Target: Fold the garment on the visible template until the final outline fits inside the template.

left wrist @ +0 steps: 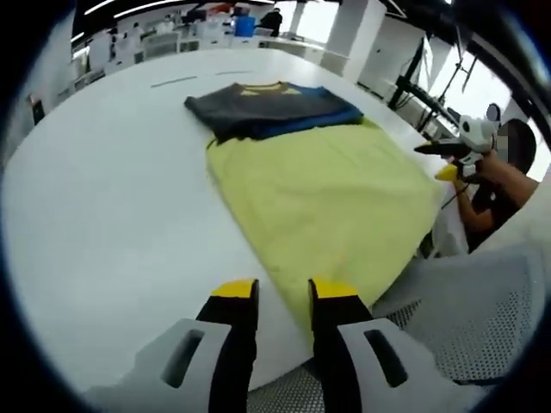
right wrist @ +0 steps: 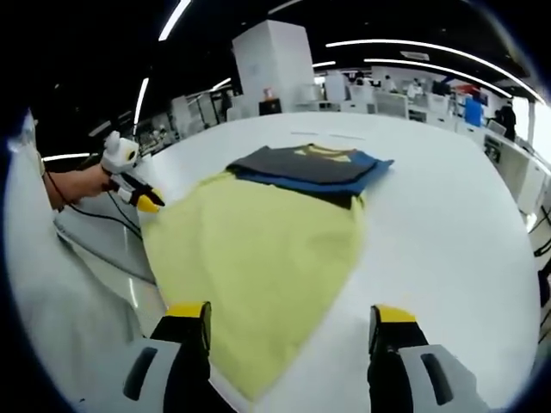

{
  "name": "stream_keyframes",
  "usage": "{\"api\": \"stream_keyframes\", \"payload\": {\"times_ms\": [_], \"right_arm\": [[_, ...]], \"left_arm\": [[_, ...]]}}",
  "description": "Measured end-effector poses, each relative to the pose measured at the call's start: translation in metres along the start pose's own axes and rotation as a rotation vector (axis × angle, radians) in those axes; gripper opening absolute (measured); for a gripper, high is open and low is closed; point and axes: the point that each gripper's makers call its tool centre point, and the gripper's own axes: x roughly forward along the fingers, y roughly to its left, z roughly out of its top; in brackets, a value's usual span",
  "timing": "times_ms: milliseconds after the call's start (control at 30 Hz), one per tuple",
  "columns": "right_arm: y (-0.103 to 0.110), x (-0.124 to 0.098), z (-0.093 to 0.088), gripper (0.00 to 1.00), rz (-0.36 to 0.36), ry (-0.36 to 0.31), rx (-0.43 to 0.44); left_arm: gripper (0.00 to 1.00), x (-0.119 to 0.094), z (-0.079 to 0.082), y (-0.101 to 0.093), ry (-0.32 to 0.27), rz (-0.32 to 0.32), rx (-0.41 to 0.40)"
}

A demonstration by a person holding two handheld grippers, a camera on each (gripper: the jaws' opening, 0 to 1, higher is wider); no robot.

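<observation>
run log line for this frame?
left gripper: open | right gripper: open | yellow garment: flat | dark folded garment: beyond

Folded dark garment (right wrist: 312, 169) atop yellow template (right wrist: 254, 249), white table (right wrist: 448, 232)

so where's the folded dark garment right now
The folded dark garment lies on the white table at the far edge of the yellow cloth, overlapping it, beyond both grippers.

Yellow template (left wrist: 331, 194), dark-and-blue garment (left wrist: 271, 107)
</observation>
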Motion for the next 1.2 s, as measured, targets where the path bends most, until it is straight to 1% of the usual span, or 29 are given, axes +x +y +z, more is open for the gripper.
{"api": "stream_keyframes", "payload": {"times_ms": [33, 100, 200, 400, 533, 567, 600, 667, 833, 900, 967, 1033, 1100, 1200], "right_arm": [[0.000, 0.000, -0.001, 0.67, 0.003, 0.004, 0.001], [0.002, -0.001, -0.003, 0.64, 0.011, 0.009, 0.004], [0.003, -0.001, -0.005, 0.65, 0.007, 0.019, -0.005], [0.006, -0.003, -0.008, 0.61, 0.012, 0.041, -0.014], [0.009, -0.003, -0.013, 0.56, 0.017, 0.063, -0.013], [0.010, -0.003, -0.015, 0.55, 0.019, 0.073, -0.017], [0.010, -0.003, -0.015, 0.55, 0.018, 0.077, -0.021], [0.011, -0.003, -0.017, 0.53, 0.017, 0.088, -0.032], [0.013, -0.005, -0.023, 0.41, 0.018, 0.123, -0.043], [0.014, -0.006, -0.026, 0.39, 0.022, 0.138, -0.043], [0.014, -0.007, -0.030, 0.36, 0.023, 0.157, -0.048], [0.016, -0.008, -0.032, 0.31, 0.026, 0.167, -0.058], [0.019, -0.010, -0.036, 0.24, 0.036, 0.188, -0.063], [0.020, -0.012, -0.038, 0.20, 0.037, 0.203, -0.079]], "left_arm": [[0.20, 0.000, -0.001, -0.001, 0.006, -0.001, 0.000], [0.20, -0.002, -0.003, -0.003, 0.011, -0.010, -0.002], [0.20, -0.003, -0.006, -0.006, 0.021, -0.018, -0.007], [0.17, -0.008, -0.014, -0.014, 0.054, -0.035, 0.002], [0.15, -0.009, -0.026, -0.016, 0.103, -0.040, 0.023], [0.15, -0.010, -0.024, -0.016, 0.089, -0.041, 0.025], [0.14, -0.012, -0.027, -0.017, 0.101, -0.049, 0.010], [0.14, -0.013, -0.028, -0.017, 0.104, -0.055, 0.003], [0.10, -0.015, -0.031, -0.018, 0.121, -0.053, 0.020], [0.10, -0.015, -0.032, -0.016, 0.127, -0.044, 0.035], [0.09, -0.015, -0.033, -0.018, 0.136, -0.048, 0.046], [0.05, -0.015, -0.033, -0.020, 0.137, -0.060, 0.044], [0.04, -0.015, -0.033, -0.021, 0.136, -0.062, 0.038], [0.04, -0.015, -0.035, -0.019, 0.142, -0.060, 0.040]]}}
